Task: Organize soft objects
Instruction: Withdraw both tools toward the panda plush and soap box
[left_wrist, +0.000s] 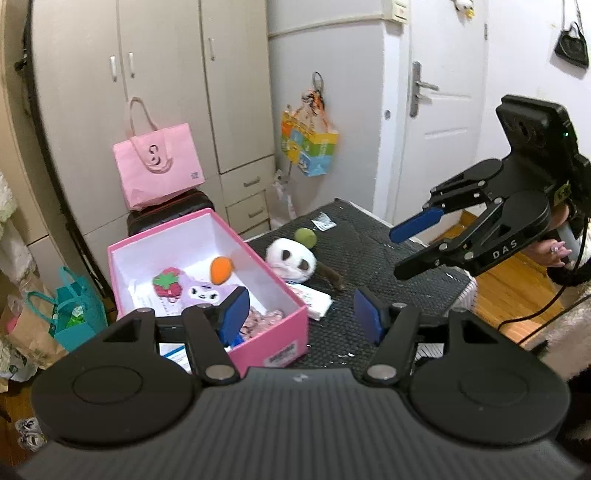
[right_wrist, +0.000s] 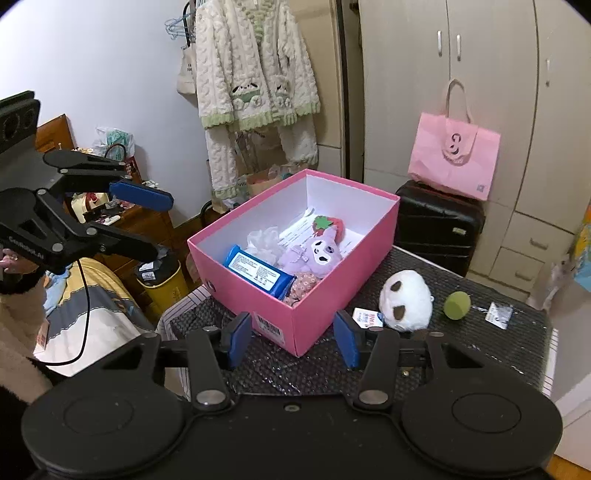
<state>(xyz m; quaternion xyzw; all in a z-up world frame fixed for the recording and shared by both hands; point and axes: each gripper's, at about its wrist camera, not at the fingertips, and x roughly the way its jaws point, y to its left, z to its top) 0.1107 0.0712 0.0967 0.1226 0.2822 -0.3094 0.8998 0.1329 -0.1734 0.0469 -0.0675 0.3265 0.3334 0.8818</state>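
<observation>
Black mat (right_wrist: 461, 332): pink box (right_wrist: 325, 314) holds purple plush (right_wrist: 321, 253), wipes (right_wrist: 258, 273); both grippers (left_wrist: 301, 319) (right_wrist: 293, 338) apart.

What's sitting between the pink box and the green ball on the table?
The white panda plush lies between the pink box and the green ball, with a small printed packet at its near side. The right wrist view shows it best.

Two raised wrist views from opposite sides, sharing pink box (left_wrist: 207, 280) (right_wrist: 295, 258).
</observation>
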